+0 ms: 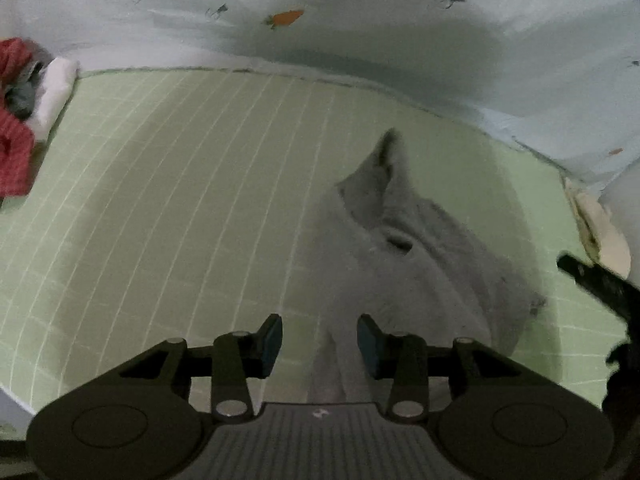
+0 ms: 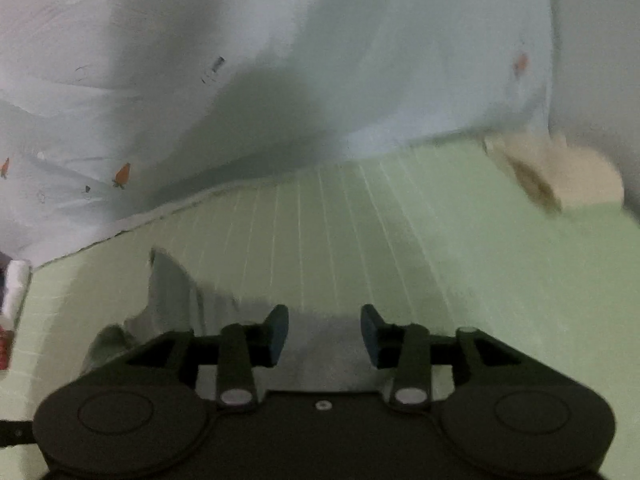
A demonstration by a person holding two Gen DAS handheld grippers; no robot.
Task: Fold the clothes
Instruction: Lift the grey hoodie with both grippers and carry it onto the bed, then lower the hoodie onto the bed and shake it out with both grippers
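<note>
We have the grey garment (image 1: 408, 264) lying crumpled on the green mat (image 1: 180, 200), right of its middle, with one corner standing up toward the far edge, and both claws are spread with nothing pinched: the left claw (image 1: 320, 340) hangs over the near part of the cloth, the right claw (image 2: 325, 334) over its near right part. To do this step well, we think each claw should take one corner or hem only, then pull apart so the cloth lies flat before any fold.
</note>
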